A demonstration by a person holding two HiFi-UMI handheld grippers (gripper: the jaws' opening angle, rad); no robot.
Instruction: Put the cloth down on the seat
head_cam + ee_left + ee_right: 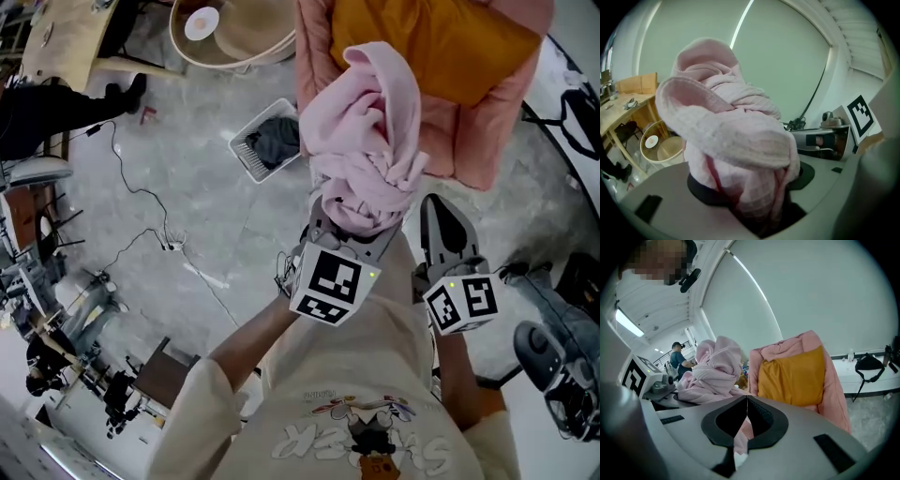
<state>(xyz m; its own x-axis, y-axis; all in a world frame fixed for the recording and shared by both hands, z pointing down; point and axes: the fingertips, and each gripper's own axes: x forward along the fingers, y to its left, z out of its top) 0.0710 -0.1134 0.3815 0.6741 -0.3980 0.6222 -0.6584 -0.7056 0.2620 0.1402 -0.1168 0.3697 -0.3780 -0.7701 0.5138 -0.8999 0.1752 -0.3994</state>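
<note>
The left gripper [752, 197] had its jaws clamped on the pink cloth [366, 131], which rose in a bunched heap above and ahead of them. The right gripper [747, 404] kept its jaws pressed together, tips meeting, just beside the cloth. The pink seat [487, 141] with its orange cushion [431, 42] lay ahead of both jaws.

The cloth [361, 141] is covering the jaw tips of the left gripper [750, 187] in both the head view and the left gripper view. The top edge of the head view is cutting off the seat [492, 131] and its orange cushion [431, 42]. A dark item in the white basket [240, 159] is appearing too small to identify.
</note>
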